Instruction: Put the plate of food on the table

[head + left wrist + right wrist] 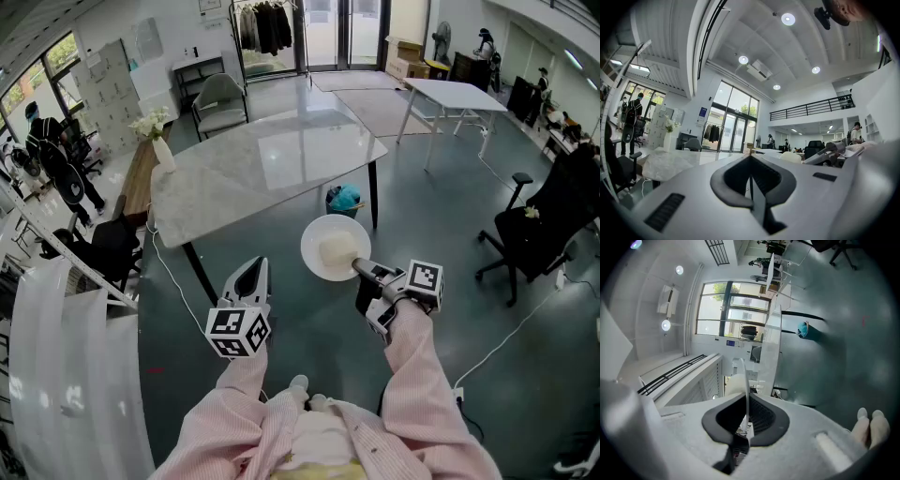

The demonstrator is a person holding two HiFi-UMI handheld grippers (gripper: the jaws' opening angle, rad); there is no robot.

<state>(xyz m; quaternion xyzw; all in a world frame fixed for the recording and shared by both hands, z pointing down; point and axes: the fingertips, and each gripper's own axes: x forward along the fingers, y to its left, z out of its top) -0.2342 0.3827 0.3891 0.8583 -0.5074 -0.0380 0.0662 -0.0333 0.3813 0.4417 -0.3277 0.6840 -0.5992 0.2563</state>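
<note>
My right hand-held gripper (361, 269) is closed down on the rim of the white plate (315, 234), its pads pinching the thin edge. A pale lump of food (338, 251) sits on the plate close to the jaws. The plate hangs in the air above the grey floor (441, 216), not on the marble tabletop (262, 164); it is short of the tabletop's near edge, toward the right corner. My left hand-held gripper (252, 269) has its jaws together with nothing between them, held over the floor just off that same edge. A vase of white flowers (161, 145) stands at the tabletop's far-left corner.
</note>
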